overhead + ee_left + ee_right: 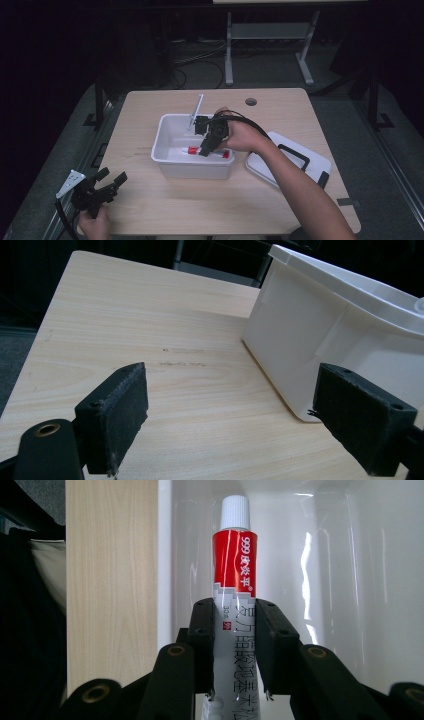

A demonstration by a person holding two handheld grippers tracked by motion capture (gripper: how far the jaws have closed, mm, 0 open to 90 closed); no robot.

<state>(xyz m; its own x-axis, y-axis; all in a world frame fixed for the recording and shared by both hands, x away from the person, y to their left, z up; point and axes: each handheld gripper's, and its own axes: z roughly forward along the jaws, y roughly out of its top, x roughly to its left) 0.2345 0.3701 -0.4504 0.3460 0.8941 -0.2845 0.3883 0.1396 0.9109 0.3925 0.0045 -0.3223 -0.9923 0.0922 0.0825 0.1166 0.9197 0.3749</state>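
Tongs in my right hand [234,650] are clamped on the grey body of the red-and-white ointment tube [235,580], which sits in the white bin [167,131] at centre frame in the high view. I judge the tube should settle flat on the bin floor before I let go. My left tongs [230,415] hang wide open and empty over the counter [150,330], lower left.

Red-and-white tube [234,580] (white cap, white lettering) — white bin [170,131] — pale wood-grain table [150,210].
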